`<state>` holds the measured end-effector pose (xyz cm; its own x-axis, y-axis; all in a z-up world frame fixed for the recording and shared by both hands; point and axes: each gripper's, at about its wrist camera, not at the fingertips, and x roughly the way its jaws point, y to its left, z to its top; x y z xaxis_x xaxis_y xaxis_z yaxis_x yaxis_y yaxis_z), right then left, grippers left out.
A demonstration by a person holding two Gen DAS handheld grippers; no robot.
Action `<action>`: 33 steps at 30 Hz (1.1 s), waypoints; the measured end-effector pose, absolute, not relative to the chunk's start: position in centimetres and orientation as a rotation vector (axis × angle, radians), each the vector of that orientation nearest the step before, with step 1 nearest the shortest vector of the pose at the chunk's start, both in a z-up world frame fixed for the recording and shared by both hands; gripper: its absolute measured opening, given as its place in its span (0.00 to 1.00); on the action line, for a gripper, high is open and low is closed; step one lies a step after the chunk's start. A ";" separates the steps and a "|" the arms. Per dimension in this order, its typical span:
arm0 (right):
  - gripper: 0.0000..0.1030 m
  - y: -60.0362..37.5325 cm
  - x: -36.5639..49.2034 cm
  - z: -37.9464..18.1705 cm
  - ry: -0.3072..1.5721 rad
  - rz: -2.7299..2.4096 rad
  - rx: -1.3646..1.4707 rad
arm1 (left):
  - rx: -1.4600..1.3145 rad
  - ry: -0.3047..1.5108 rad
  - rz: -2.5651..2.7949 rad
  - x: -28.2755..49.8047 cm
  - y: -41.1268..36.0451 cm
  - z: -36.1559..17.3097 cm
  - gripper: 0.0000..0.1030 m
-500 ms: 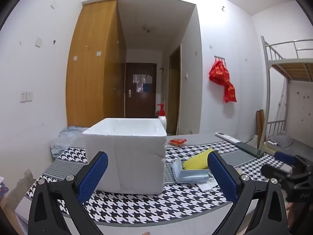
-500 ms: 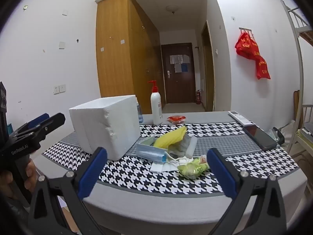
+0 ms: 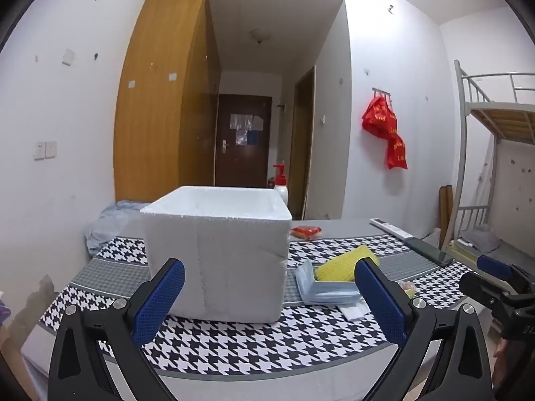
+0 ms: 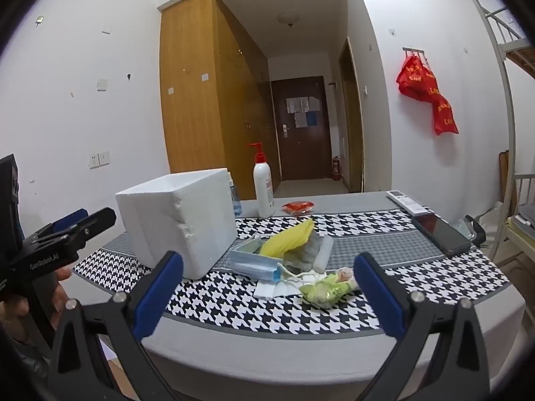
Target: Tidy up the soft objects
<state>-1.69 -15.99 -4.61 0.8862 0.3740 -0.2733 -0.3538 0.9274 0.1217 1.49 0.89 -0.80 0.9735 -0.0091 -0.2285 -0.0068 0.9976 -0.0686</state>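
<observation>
Both tools hung short of the table [image 4: 301,361], nothing yet picked up. The right hand-held gripper [image 4: 267,287] stood with jaws wide apart and empty, facing the heap of soft things: a yellow cloth [image 4: 289,235], a blue mask pack [image 4: 255,264] and a green packet [image 4: 326,289] beside the foam box [image 4: 177,224]. The left hand-held gripper [image 3: 267,295] gaped likewise before that box. A good start would probably be the loose green packet, pinched at its middle. The box's inside stayed hidden, and the grey bundle under the cloth was unclear.
</observation>
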 end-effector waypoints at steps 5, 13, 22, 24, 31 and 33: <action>1.00 -16.0 -1.5 -4.7 0.301 0.378 0.071 | -0.060 0.229 0.005 1.5 0.6 -0.9 0.99; 1.00 -16.1 -1.2 -4.8 0.306 0.380 0.063 | -0.047 0.197 0.015 1.6 0.5 -0.5 0.99; 1.00 -16.0 -1.0 -4.9 0.314 0.375 0.059 | -0.042 0.183 0.019 1.7 0.5 -0.3 0.99; 1.00 -15.9 -1.0 -4.9 0.314 0.378 0.061 | -0.041 0.185 0.023 1.7 0.6 -0.4 0.99; 1.00 -15.8 -1.1 -4.7 0.309 0.379 0.054 | -0.033 0.184 0.026 1.5 0.5 -0.3 0.99; 1.00 -15.8 -1.1 -4.7 0.307 0.380 0.055 | -0.029 0.184 0.026 1.4 0.4 -0.4 0.99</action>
<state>-1.15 -15.84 -4.68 0.8829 0.3732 -0.2851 -0.3568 0.9277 0.1097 1.44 0.36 -0.36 0.9828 0.0234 -0.1833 -0.0287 0.9992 -0.0265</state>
